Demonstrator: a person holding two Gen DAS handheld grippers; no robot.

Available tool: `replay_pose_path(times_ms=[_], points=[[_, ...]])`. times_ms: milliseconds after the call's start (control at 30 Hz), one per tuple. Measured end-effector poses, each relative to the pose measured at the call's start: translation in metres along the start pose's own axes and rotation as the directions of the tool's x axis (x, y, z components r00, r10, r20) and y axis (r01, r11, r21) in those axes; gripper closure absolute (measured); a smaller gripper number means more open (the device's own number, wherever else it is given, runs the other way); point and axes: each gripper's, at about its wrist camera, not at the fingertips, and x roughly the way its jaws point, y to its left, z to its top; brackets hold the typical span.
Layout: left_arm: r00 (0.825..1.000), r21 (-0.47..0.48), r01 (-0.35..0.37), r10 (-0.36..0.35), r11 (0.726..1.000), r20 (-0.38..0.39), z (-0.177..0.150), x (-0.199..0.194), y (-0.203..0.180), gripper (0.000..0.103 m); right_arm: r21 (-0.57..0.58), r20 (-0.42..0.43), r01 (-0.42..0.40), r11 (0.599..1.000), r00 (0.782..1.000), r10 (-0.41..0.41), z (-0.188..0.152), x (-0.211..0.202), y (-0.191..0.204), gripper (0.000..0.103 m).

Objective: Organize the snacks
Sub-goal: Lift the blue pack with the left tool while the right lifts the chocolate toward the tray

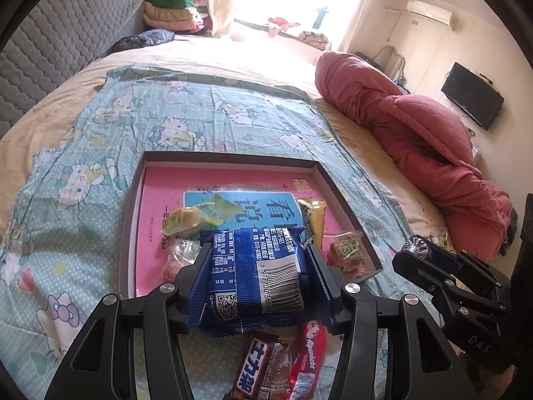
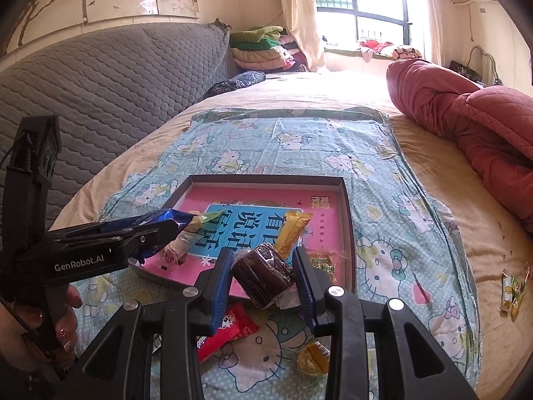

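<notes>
The left gripper (image 1: pixel 258 266) was closed on a blue snack packet (image 1: pixel 256 276), held low in the middle of the frame, over the near edge of the box lid (image 1: pixel 230 158). The right gripper (image 2: pixel 263 273) was clamped on a dark round cake (image 2: pixel 263 275), also near that edge. A few snacks were already laid inside. A Snickers bar (image 1: pixel 258 370), a red Alpenliebe pack (image 1: pixel 308 356) and a yellow sweet (image 2: pixel 313 360) were still left on the Hello Kitty cloth (image 1: pixel 100 173). The job was judged about half done.
</notes>
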Motion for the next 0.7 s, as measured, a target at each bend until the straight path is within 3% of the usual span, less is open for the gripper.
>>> replay_pose_path(times_ms=[533,700], points=[[0.993,0.005,0.092,-0.091,0.996,-0.071,-0.010,0.037,0.010,0.047,0.002,-0.048,0.026,1.000,0.999,-0.026,0.003,0.028,0.001,0.066],[0.992,-0.016,0.086,-0.087,0.996,-0.090,-0.012,0.047,0.018,0.047,-0.003,-0.065,0.021,1.000,0.998,-0.021,0.002,0.038,0.002,0.066]])
